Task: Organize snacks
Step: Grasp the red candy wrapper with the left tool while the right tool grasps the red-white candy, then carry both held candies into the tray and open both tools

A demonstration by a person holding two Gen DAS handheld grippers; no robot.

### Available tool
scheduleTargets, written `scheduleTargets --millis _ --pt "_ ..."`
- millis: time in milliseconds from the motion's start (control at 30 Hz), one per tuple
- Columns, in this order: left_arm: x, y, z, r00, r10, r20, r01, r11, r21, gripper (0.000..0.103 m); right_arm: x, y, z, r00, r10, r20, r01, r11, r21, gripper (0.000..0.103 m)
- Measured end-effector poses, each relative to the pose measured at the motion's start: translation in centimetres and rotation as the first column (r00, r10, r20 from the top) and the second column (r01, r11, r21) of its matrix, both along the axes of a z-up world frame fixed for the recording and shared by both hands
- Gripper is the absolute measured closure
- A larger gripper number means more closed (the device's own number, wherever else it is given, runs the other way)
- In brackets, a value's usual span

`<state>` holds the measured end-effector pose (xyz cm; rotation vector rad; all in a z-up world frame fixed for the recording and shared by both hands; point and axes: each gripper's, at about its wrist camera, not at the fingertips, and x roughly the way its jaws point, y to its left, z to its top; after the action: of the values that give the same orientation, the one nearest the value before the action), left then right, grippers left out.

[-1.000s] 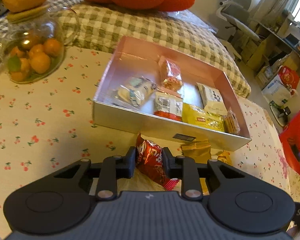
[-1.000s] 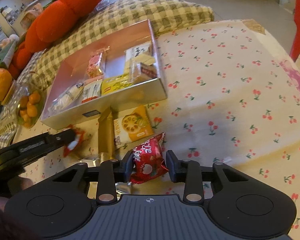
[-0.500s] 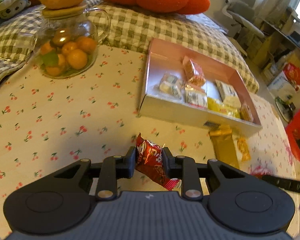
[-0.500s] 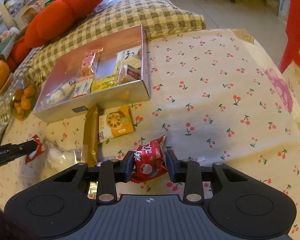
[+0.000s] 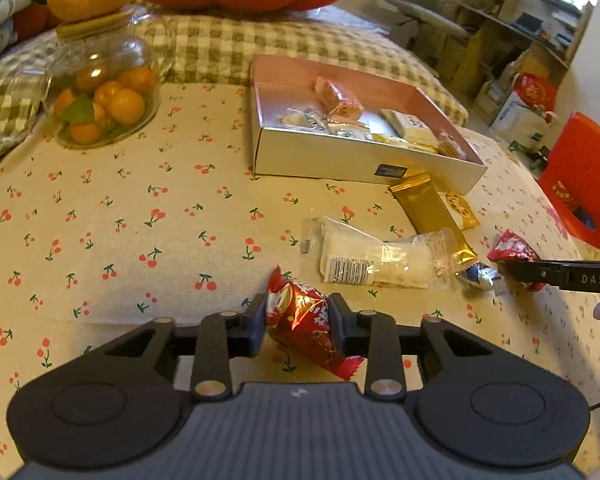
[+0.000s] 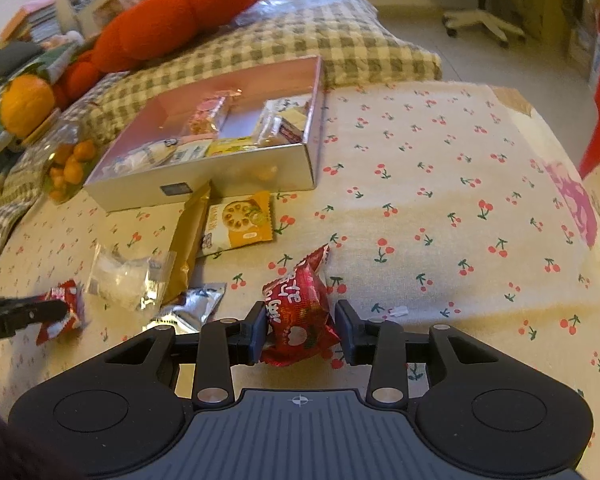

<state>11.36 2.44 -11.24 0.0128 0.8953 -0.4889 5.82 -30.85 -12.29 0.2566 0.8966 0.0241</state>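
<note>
Now left wrist view: left gripper opening, pads seemingly touching red candy on both sides, candy low over cherry tablecloth. Compared with half a second back: box farther off, clear packet and gold bar fully in view between gripper and box. At right edge, right gripper tip showing over red packet. Fruit jar far left.

Right wrist view: right gripper opening, wider than a second ago. Red packet between fingers, against left finger, small gap at right finger, so loose, down at tablecloth level. Box beyond, snacks inside. Yellow packet and gold bar just before box. Left gripper tip at left edge on red candy.
</note>
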Motion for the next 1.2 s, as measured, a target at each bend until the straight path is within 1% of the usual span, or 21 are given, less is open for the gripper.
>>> scheduleTargets --millis 33,67,100,167,300,433,533,600,700,733,767,900,933,967,1000,1067,1100,1133,1200 --pt "-0.2 0.0 -0.1 1.000 0.003 0.012 -0.003 1.000 -0.003 0.066 -0.3 0.1 -0.1 1.000 0.010 0.013 -0.010 1.000 -0.004 0.056" --pt "-0.5 0.0 -0.3 1.000 -0.003 0.022 0.003 1.000 -0.009 0.057 -0.6 0.1 -0.3 0.999 0.022 0.027 -0.022 1.000 -0.011 0.051" --pt "-0.6 0.1 -0.5 0.999 -0.009 0.032 0.010 1.000 -0.009 0.047 -0.9 0.2 -0.5 0.999 0.032 0.041 -0.032 0.999 -0.018 0.049" --pt "-1.1 -0.1 -0.7 0.997 -0.023 0.070 0.023 1.000 0.005 0.041 -1.5 0.4 -0.7 0.996 0.057 0.066 -0.054 0.998 -0.043 0.044" --pt "-1.7 -0.3 -1.3 0.992 -0.042 0.115 0.040 0.999 0.018 0.034 -2.1 0.7 -0.9 0.992 0.086 0.096 -0.077 0.993 -0.089 0.043" --pt "-1.7 -0.4 -2.0 0.990 -0.035 0.136 0.032 0.999 0.019 0.034 -2.1 0.8 -1.0 0.989 0.088 0.119 -0.076 0.991 -0.106 0.043" --pt "-1.9 -0.6 -2.0 0.988 -0.027 0.150 0.025 1.000 0.014 0.038 -1.8 0.9 -1.0 0.987 0.085 0.135 -0.071 0.992 -0.106 0.043" --pt "-2.1 -0.8 -2.0 0.988 -0.030 0.150 0.030 1.000 0.004 0.051 -1.7 1.1 -0.9 0.987 0.085 0.138 -0.071 0.992 -0.103 0.043" --pt "-2.2 -0.9 -1.8 0.989 -0.041 0.143 0.042 0.999 -0.008 0.061 -1.5 1.4 -1.0 0.986 0.086 0.144 -0.071 0.992 -0.106 0.043" --pt "-2.2 -0.9 -1.8 0.989 -0.040 0.142 0.042 0.999 -0.010 0.062 -1.4 1.5 -1.0 0.985 0.088 0.146 -0.073 0.992 -0.107 0.043" --pt "-2.2 -1.0 -1.8 0.989 -0.039 0.141 0.041 0.999 -0.008 0.065 -1.3 1.6 -1.0 0.985 0.091 0.148 -0.075 0.991 -0.109 0.043" --pt "-2.2 -0.9 -1.8 0.991 -0.032 0.130 0.034 0.999 -0.016 0.066 -1.3 1.7 -0.9 0.984 0.092 0.156 -0.072 0.989 -0.127 0.045" --pt "-2.1 -0.9 -1.8 0.991 -0.028 0.128 0.031 0.999 -0.017 0.066 -1.3 1.8 -0.9 0.983 0.090 0.159 -0.070 0.989 -0.132 0.048" --pt "-2.2 -0.9 -1.8 0.992 -0.026 0.126 0.029 0.999 -0.018 0.067 -1.3 1.8 -0.8 0.983 0.090 0.160 -0.068 0.988 -0.137 0.057" --pt "-2.2 -0.9 -1.7 0.992 -0.024 0.124 0.026 0.999 -0.018 0.067 -1.2 1.8 -0.8 0.983 0.093 0.158 -0.071 0.988 -0.140 0.063" --pt "-2.2 -1.0 -1.6 0.992 -0.024 0.120 0.026 1.000 -0.013 0.067 -1.1 1.8 -0.6 0.983 0.094 0.160 -0.071 0.988 -0.140 0.064" --pt "-2.2 -1.1 -1.6 0.992 -0.025 0.121 0.026 1.000 -0.011 0.068 -1.1 1.8 -0.5 0.982 0.093 0.165 -0.069 0.987 -0.142 0.069" --pt "-2.2 -1.2 -1.5 0.992 -0.026 0.122 0.028 1.000 -0.010 0.068 -1.1 1.9 -0.4 0.982 0.093 0.164 -0.069 0.987 -0.144 0.076" --pt "-2.3 -1.3 -1.3 0.992 -0.028 0.126 0.029 1.000 -0.002 0.068 -1.0 1.9 -0.2 0.981 0.092 0.169 -0.069 0.988 -0.137 0.078"
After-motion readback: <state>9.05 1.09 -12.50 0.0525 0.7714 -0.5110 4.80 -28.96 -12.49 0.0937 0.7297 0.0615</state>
